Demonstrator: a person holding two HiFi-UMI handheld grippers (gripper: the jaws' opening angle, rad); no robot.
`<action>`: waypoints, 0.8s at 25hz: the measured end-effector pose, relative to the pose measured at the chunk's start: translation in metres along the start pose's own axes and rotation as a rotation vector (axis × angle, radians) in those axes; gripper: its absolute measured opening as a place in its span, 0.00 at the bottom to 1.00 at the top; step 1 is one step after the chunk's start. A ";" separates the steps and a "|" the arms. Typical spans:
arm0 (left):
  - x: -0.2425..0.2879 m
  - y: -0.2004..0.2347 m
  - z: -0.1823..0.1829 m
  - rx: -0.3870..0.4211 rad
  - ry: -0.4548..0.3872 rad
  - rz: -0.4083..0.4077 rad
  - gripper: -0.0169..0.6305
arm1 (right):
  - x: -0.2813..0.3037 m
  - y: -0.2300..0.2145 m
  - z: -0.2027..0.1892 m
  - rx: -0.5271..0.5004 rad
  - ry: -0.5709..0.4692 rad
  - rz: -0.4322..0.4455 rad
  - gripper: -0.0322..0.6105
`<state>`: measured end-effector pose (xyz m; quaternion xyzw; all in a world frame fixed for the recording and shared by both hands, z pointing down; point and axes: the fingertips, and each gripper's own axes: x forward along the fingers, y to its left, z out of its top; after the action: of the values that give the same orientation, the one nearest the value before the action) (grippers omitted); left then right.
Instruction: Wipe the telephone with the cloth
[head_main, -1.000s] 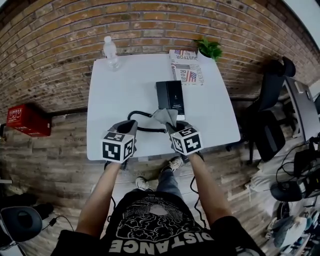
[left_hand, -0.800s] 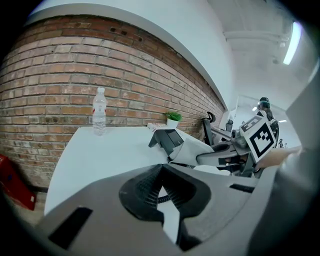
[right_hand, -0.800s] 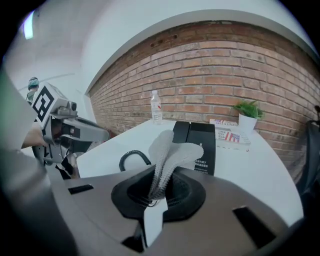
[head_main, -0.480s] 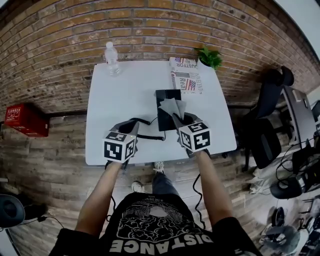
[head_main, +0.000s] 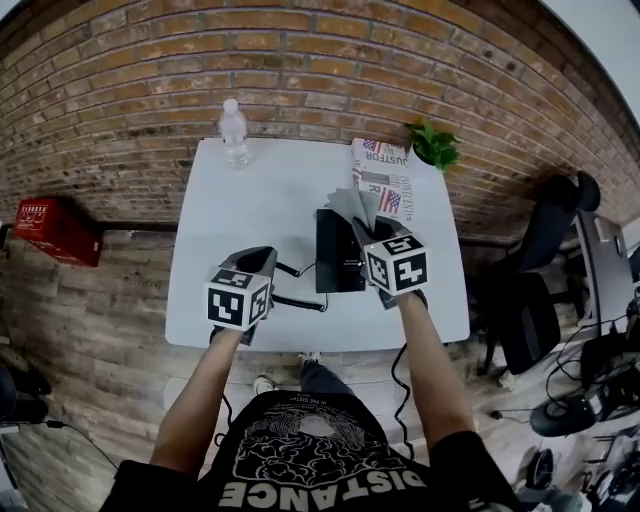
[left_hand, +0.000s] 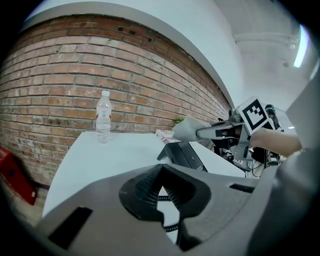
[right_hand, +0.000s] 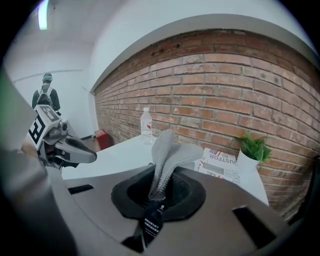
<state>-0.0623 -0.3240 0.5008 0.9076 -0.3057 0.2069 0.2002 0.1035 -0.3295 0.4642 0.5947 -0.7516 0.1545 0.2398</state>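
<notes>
Over the telephone (head_main: 336, 262), the right claw (head_main: 361, 228) clenches the cloth (head_main: 349, 205); the left claw (head_main: 265, 256) is closed, empty.

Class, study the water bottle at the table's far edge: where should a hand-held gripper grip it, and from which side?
Take the water bottle around its mid-body, coming level from the near side, I'd judge. It stands upright, round and slim, with bare table in front; the brick wall stands close behind.
</notes>
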 end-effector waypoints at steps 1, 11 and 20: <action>0.002 0.002 0.003 -0.007 -0.002 0.006 0.04 | 0.005 -0.004 0.002 -0.010 0.013 0.006 0.07; 0.023 0.023 0.010 -0.072 -0.004 0.070 0.04 | 0.056 -0.020 0.000 -0.114 0.131 0.091 0.07; 0.020 0.043 0.008 -0.110 -0.011 0.124 0.04 | 0.081 -0.007 -0.006 -0.133 0.203 0.178 0.07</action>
<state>-0.0730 -0.3685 0.5143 0.8756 -0.3733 0.1969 0.2350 0.0973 -0.3943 0.5130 0.4899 -0.7819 0.1843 0.3386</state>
